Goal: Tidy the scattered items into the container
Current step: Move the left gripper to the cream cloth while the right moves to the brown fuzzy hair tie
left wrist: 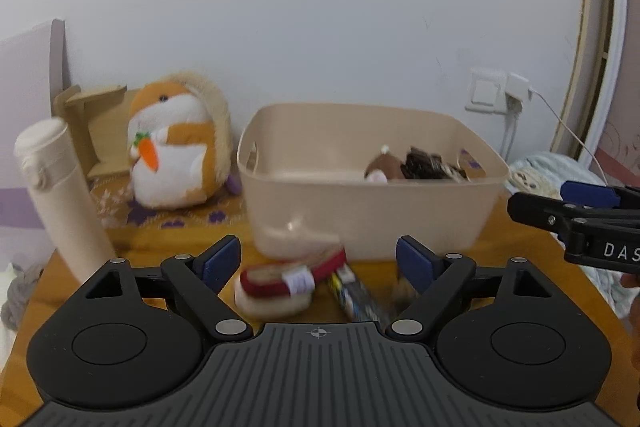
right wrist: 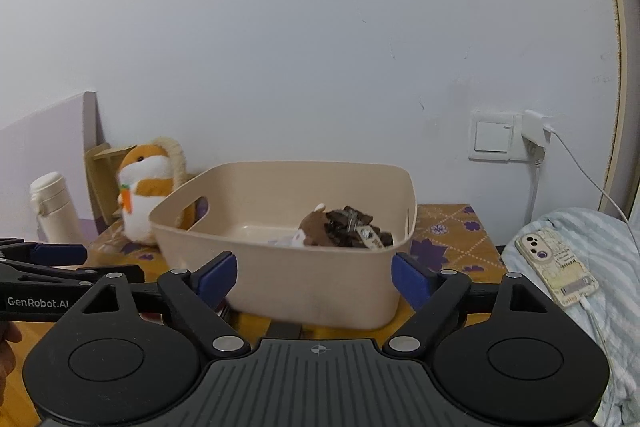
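The left gripper (left wrist: 318,263) is hovering low over the wooden table (left wrist: 516,247) with its blue-padded jaws spread wide and holding nothing. Between and just beyond its fingers a red-and-cream soft item (left wrist: 288,281) is lying on the table, with a dark wrapped packet (left wrist: 356,295) just to its right; both are resting near the front wall of the beige container (left wrist: 360,211). The right gripper (right wrist: 314,277) is likewise gaping wide and empty, pointing at the near side of the same container (right wrist: 320,291). In the left wrist view it is showing at the far right edge (left wrist: 560,207).

Inside the container a brown plush piece (right wrist: 316,227) and a heap of dark wrappers (right wrist: 352,229) are sitting toward the right. Far left, a hamster plush (left wrist: 176,151) holding a carrot is standing by the wall, with a cream bottle (left wrist: 60,195) nearer left. To the right a phone (right wrist: 558,267) is lying on a striped blanket (right wrist: 600,251).
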`<action>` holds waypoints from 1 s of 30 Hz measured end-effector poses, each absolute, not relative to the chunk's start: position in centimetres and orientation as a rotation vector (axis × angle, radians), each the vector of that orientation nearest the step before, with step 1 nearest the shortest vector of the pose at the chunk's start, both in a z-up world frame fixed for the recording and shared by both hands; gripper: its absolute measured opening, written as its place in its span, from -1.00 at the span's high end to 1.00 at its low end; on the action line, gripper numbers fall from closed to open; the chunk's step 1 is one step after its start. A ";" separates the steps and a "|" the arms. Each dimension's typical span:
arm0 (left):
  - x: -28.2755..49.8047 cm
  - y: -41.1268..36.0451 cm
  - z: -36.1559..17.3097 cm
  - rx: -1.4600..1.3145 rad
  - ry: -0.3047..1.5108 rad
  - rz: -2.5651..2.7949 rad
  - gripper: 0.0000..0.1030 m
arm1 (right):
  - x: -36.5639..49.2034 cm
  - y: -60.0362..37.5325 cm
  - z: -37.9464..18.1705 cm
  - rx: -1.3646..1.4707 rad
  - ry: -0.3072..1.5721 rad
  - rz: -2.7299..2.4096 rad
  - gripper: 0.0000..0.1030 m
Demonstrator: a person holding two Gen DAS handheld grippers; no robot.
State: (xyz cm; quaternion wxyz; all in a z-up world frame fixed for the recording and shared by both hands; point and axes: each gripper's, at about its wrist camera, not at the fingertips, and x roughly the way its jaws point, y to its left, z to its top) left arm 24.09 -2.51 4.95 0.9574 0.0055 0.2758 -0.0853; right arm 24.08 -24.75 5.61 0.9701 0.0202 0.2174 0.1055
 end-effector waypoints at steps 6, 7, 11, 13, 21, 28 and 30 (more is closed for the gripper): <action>20.0 -2.7 3.0 0.071 0.610 -0.190 -0.68 | 21.6 -24.7 3.7 -0.012 0.445 0.206 -0.82; 19.5 -2.7 2.6 0.081 0.619 -0.193 -0.68 | 21.5 -24.7 3.2 -0.017 0.453 0.205 -0.83; 17.7 -2.9 1.0 0.092 0.665 -0.200 -0.68 | 21.1 -25.0 1.5 -0.010 0.500 0.212 -0.83; 17.2 -2.9 0.3 0.082 0.689 -0.212 -0.68 | 21.0 -25.2 0.7 -0.005 0.521 0.211 -0.83; 16.4 -3.4 -2.3 0.048 0.771 -0.237 -0.68 | 21.0 -25.3 -1.2 -0.042 0.571 0.200 -0.83; 16.9 -3.5 -3.9 0.019 0.809 -0.239 -0.68 | 21.5 -25.0 -2.0 -0.093 0.587 0.202 -0.84; 17.2 -3.4 -4.2 0.011 0.815 -0.233 -0.68 | 21.9 -24.7 -2.2 -0.110 0.593 0.209 -0.84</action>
